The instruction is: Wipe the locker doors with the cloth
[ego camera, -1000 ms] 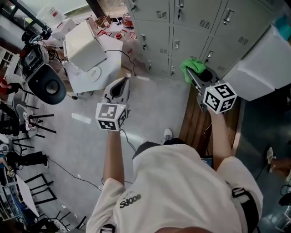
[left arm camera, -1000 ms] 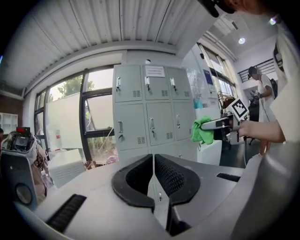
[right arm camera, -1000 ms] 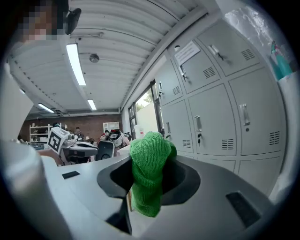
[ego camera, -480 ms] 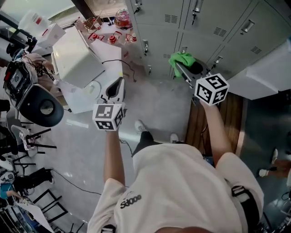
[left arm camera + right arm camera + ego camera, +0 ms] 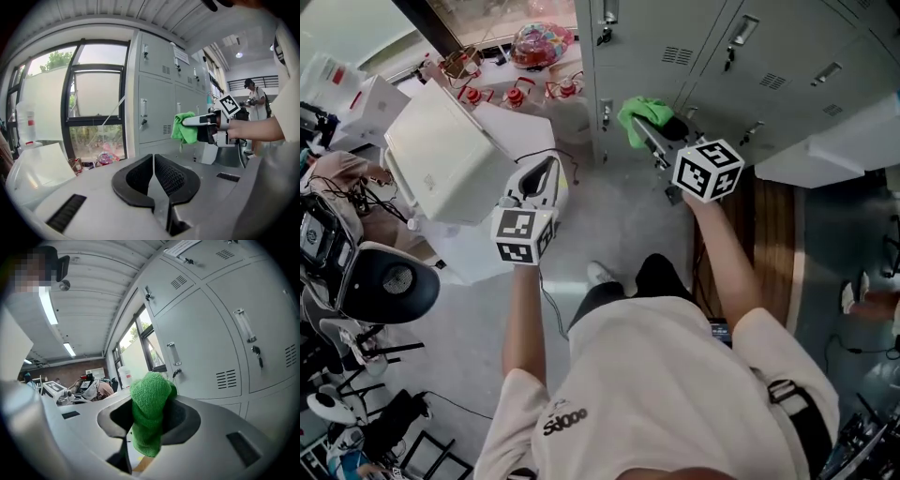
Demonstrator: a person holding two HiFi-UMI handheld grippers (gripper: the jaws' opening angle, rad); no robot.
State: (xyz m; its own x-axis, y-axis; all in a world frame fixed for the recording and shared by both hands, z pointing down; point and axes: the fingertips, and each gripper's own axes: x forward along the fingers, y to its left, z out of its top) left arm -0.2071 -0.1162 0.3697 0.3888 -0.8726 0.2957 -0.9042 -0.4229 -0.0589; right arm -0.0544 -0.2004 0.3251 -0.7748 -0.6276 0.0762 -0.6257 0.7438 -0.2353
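Green cloth bunched, clamped between jaws of right gripper. Held near grey locker doors, at left column of bank; contact with door surface not evident. Doors all closed, no wiped patch or streak visible. Judgement: cloth in hand and brought up to lockers, wiping itself apparently yet to begin, whole bank left. Left gripper jaws together, nothing between, held over floor, apart from lockers.

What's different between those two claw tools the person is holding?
The right gripper is clamped on a green cloth; the left gripper is shut on nothing. The right gripper reaches toward the lockers; the left gripper is held farther back. Both carry a marker cube.
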